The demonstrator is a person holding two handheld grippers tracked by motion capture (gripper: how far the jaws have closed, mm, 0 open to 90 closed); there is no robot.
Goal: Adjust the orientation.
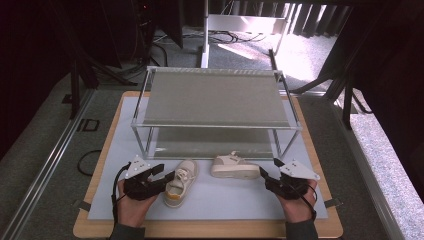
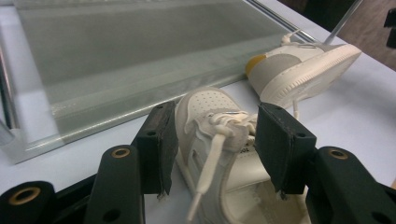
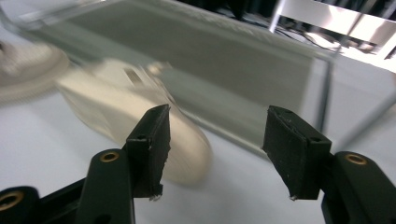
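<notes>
Before the wire rack (image 1: 215,97), the near shoe (image 1: 181,183) stands on the bench between the left gripper's (image 1: 169,176) parted, non-pressing jaws; right gripper (image 1: 263,173) gapes empty beside the other shoe (image 1: 234,166), apparently poised to grasp.

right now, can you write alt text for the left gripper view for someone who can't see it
Two black jaws of the left gripper stand open on either side of a cream shoe, pads not pressing it. A second shoe lies on its side beyond, beside the low shelf of a metal rack.
</notes>
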